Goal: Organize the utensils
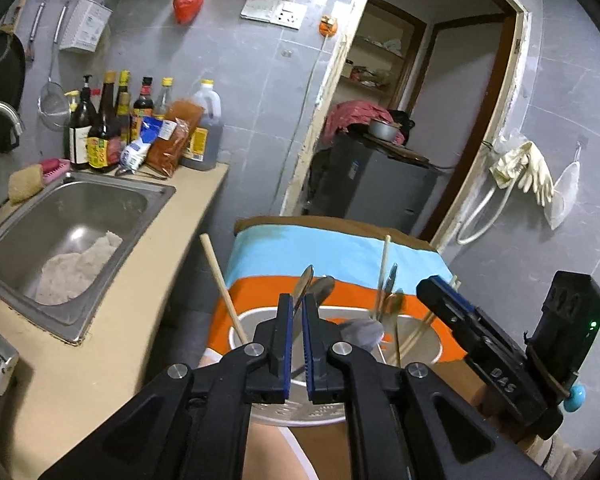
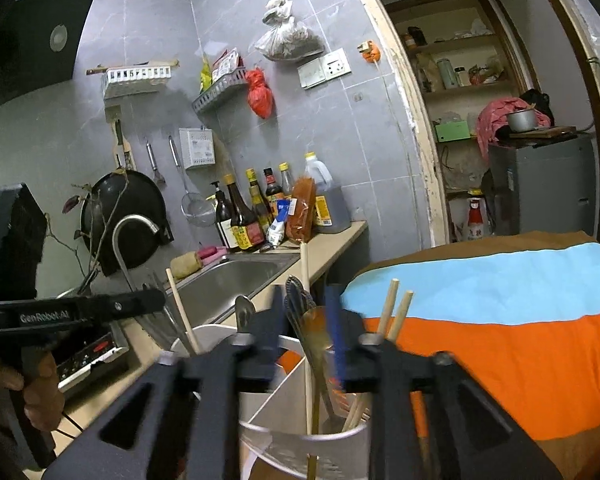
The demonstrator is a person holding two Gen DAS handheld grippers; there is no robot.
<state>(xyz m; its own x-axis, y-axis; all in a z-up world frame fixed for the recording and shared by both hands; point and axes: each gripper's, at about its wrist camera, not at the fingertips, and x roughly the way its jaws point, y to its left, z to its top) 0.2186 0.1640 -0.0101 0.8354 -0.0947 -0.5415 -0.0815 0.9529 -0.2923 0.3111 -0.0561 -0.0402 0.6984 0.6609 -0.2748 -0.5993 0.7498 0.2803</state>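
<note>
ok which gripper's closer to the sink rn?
Left. Left gripper, fingers shut on a metal utensil, is over the utensil holder on the side facing the sink; right gripper is over its far side.

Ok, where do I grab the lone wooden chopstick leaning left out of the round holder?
Take the thin wooden chopstick by its bare upper shaft, from above-left: it tilts clear of the other utensils, lower end inside the round holder.

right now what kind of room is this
A small home kitchen, most likely: a steel sink set in a beige counter, sauce and oil bottles lined against the grey tiled wall, and a black wok hanging behind the tap.
</note>
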